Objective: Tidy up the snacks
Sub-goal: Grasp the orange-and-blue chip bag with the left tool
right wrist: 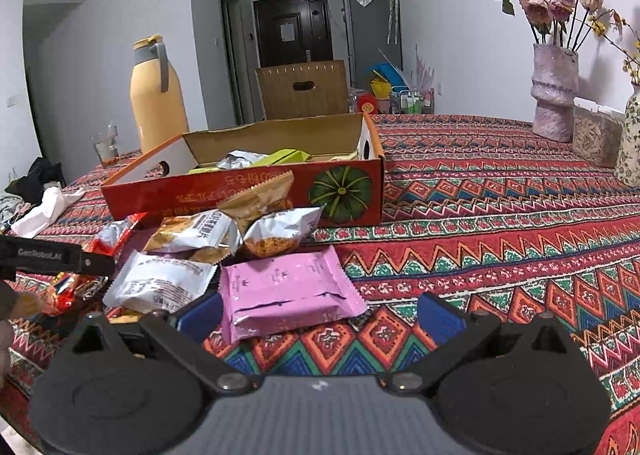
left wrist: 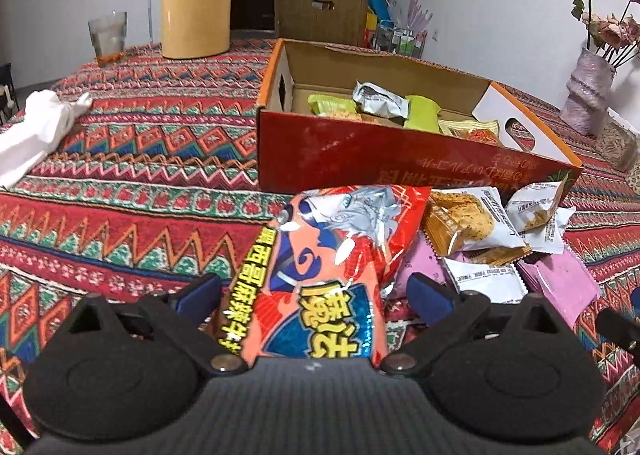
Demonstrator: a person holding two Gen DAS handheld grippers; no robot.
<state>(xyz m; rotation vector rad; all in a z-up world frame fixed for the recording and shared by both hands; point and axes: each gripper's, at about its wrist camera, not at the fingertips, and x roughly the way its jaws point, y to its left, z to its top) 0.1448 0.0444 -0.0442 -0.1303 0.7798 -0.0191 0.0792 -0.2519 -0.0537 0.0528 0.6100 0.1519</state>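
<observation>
A long red and blue snack bag (left wrist: 320, 275) lies between the fingers of my left gripper (left wrist: 316, 295), which stands open around it; neither pad presses it. The left gripper's black side (right wrist: 56, 257) also shows in the right wrist view. My right gripper (right wrist: 320, 315) is open, its fingers on either side of the near end of a pink packet (right wrist: 286, 291). Behind it lie white and orange snack packets (right wrist: 192, 233) in a loose pile. The red cardboard box (left wrist: 360, 143) sits open just beyond the pile, with green and silver packets (left wrist: 376, 99) inside.
A yellow thermos jug (right wrist: 158, 95) and a glass (left wrist: 108, 37) stand at the table's far left, with a crumpled white cloth (left wrist: 32, 131) nearer. A pink vase of dried roses (right wrist: 554, 91) and a clear container (right wrist: 596, 135) stand at the right. Patterned tablecloth (right wrist: 500, 215) stretches right of the box.
</observation>
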